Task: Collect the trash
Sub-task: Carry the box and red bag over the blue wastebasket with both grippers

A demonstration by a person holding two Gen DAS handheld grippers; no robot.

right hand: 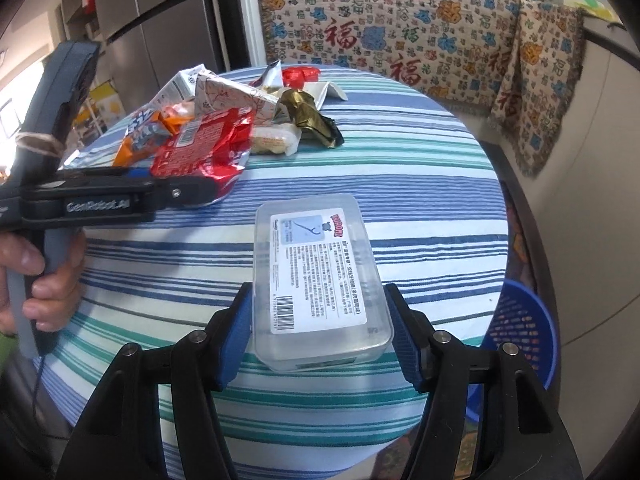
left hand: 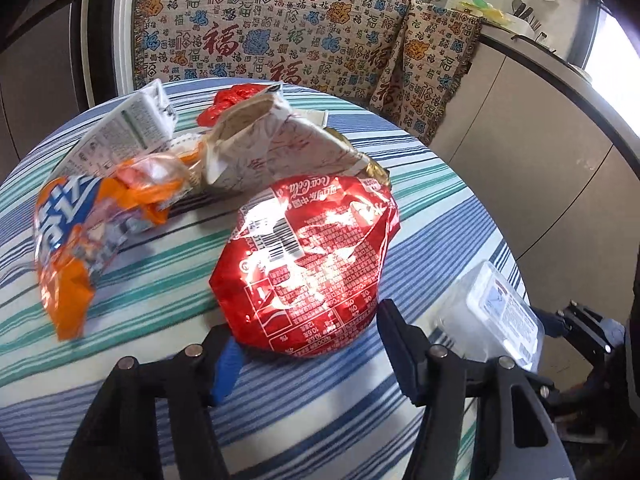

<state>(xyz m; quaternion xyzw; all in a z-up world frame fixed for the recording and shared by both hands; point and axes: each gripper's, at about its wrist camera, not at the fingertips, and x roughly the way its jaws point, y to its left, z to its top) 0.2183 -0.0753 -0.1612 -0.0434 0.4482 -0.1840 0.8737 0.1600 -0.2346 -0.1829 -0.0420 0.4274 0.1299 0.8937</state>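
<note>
A red Coca-Cola wrapper [left hand: 308, 264] lies on the round striped table [left hand: 160, 280]; it also shows in the right wrist view [right hand: 200, 148]. My left gripper [left hand: 308, 344] is open, its fingers on either side of the wrapper's near edge. A clear plastic box with a white label [right hand: 320, 276] lies near the table's front edge; it also shows in the left wrist view [left hand: 492, 312]. My right gripper [right hand: 320, 344] is open, its blue pads close on both sides of the box's near end. An orange wrapper [left hand: 80, 240], a milk carton [left hand: 132, 132] and a white paper bag [left hand: 276, 144] lie behind.
A gold foil wrapper [right hand: 308, 116] and red plastic [right hand: 300, 76] lie at the table's far side. A blue mesh basket [right hand: 520, 344] stands on the floor to the right of the table. A patterned cloth [right hand: 400, 28] hangs behind. A fridge [right hand: 160, 20] stands at the back left.
</note>
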